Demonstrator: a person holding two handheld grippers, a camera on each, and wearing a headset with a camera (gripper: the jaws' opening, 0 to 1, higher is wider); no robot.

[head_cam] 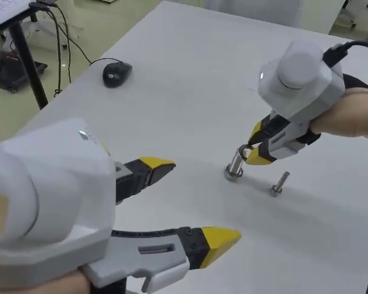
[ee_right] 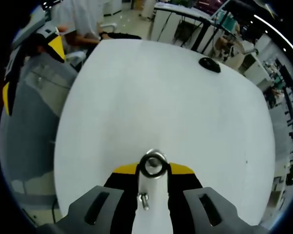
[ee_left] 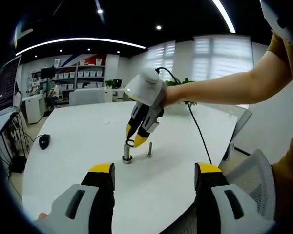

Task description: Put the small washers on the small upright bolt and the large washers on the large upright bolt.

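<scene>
- White desk (head_cam: 190, 73) in an office, with shelves and blinds at the back in the left gripper view.
- On the desk stands the large bolt (head_cam: 234, 166), upright on its head, thread up.
- The small bolt (head_cam: 277, 185) stands just beside the large bolt, to its right in the head view. The two are apart, not touching.
- The right gripper (head_cam: 254, 147) hangs right over the large bolt, reaching in from the upper right of the head view, with a bare forearm behind it.
- Its jaws are clamped on a washer (head_cam: 245, 153), pinched by the rim between the yellow tips.
- The washer sits at the very top of the large bolt. Whether it rings the thread or only touches the tip cannot be told.
- In the right gripper view the washer shows as a metal ring with a dark centre between that gripper's jaw tips.
- The left gripper (head_cam: 196, 201) is well apart from the large bolt, on its near left in the head view, and points toward it.
- Its jaws are wide apart, with nothing between them.
- A mouse (head_cam: 116, 73) lies far from the large bolt, toward the desk's far left edge, with its cable running off that edge.
</scene>
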